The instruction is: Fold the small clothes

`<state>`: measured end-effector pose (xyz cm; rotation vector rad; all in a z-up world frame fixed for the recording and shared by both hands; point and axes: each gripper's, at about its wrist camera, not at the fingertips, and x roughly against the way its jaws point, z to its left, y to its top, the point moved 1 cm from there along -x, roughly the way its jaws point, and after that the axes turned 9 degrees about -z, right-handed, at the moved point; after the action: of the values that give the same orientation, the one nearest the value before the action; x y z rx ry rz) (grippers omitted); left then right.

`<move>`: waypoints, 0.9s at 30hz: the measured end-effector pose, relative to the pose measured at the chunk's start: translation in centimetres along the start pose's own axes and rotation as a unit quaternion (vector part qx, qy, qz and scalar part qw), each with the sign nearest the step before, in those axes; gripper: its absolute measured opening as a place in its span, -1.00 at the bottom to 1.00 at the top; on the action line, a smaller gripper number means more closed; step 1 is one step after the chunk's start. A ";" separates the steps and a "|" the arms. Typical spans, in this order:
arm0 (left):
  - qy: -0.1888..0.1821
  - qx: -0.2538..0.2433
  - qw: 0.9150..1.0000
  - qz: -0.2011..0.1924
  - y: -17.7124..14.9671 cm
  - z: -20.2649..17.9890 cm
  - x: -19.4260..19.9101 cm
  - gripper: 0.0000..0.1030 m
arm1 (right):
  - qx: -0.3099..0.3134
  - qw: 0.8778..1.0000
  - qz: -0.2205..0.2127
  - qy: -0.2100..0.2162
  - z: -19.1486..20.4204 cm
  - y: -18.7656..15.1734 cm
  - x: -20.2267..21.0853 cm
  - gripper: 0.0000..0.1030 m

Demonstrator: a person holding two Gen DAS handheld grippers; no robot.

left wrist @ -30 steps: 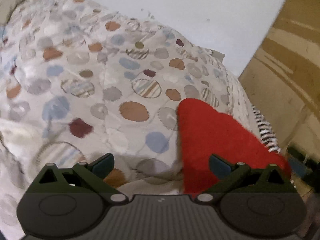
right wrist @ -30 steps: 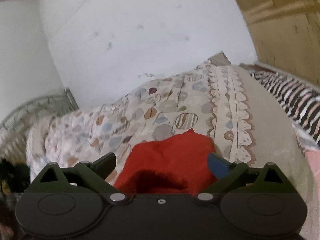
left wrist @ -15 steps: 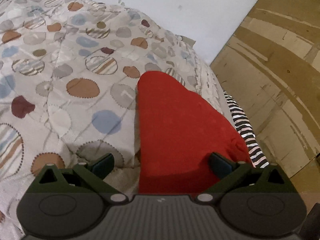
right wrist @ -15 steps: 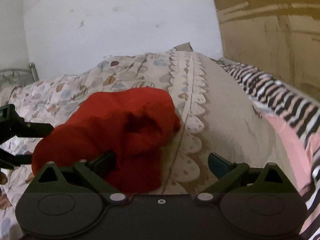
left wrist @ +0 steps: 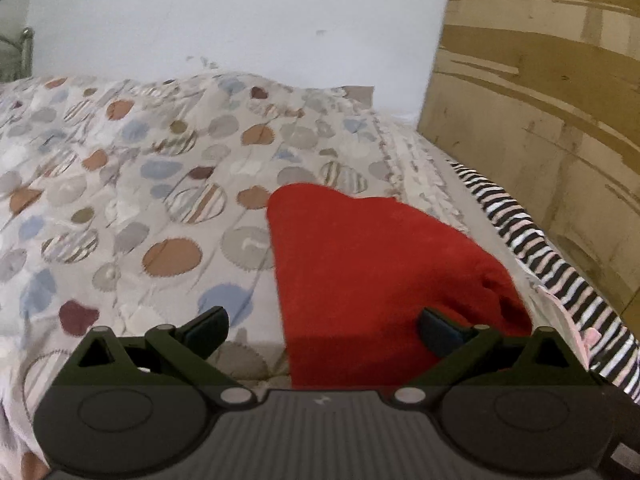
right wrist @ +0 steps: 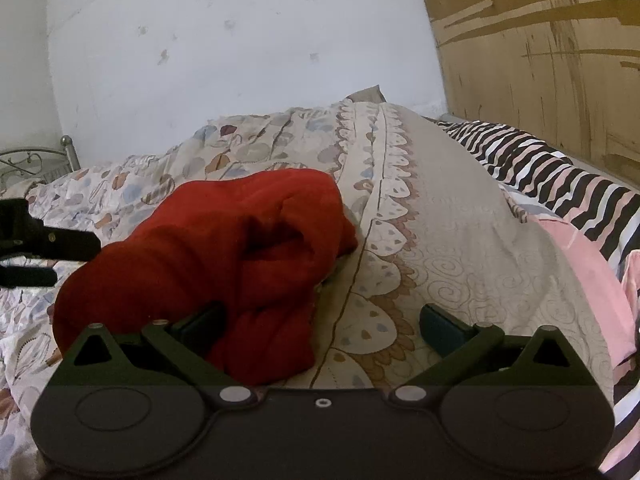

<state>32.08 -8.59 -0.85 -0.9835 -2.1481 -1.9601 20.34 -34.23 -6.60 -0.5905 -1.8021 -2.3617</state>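
A small red garment (left wrist: 376,280) lies on the spotted bedspread (left wrist: 132,208). From the left wrist view it looks flat, with a point toward the wall. From the right wrist view the red garment (right wrist: 224,256) is a rumpled heap. My left gripper (left wrist: 322,330) is open just above its near edge, the right fingertip over the red cloth. My right gripper (right wrist: 320,326) is open too, its left fingertip against the heap's near side and nothing between its fingers. The left gripper (right wrist: 44,240) shows at the left edge of the right wrist view.
A black, white and pink striped cloth (right wrist: 560,176) and a pink piece (right wrist: 580,264) lie at the bed's right side. A brown board (left wrist: 540,120) stands to the right, a white wall (left wrist: 240,20) behind. A metal bed frame (right wrist: 36,160) shows at far left.
Both grippers have pulled back and tilted up, so more wall and bed show. The red garment sits lower and farther off in the left wrist view. Both stay open.
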 end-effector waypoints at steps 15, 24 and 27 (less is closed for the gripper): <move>0.006 0.017 1.000 -0.002 -1.8 2.7 -0.7 1.00 | -0.050 0.997 -0.038 0.043 -0.9 1.5 2.5 0.99; -0.004 0.015 1.000 -0.013 -2.3 2.9 -1.0 1.00 | -0.148 0.984 -0.055 0.082 -3.3 4.8 -1.1 0.99; -0.003 0.016 1.000 -0.016 -2.5 2.8 -1.0 1.00 | -0.211 0.974 -0.028 0.074 -5.1 6.1 -5.2 0.77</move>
<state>32.64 -6.39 -3.94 -0.9567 -2.2050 -1.9320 25.80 -41.55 -4.15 -0.3903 -1.2775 -2.7624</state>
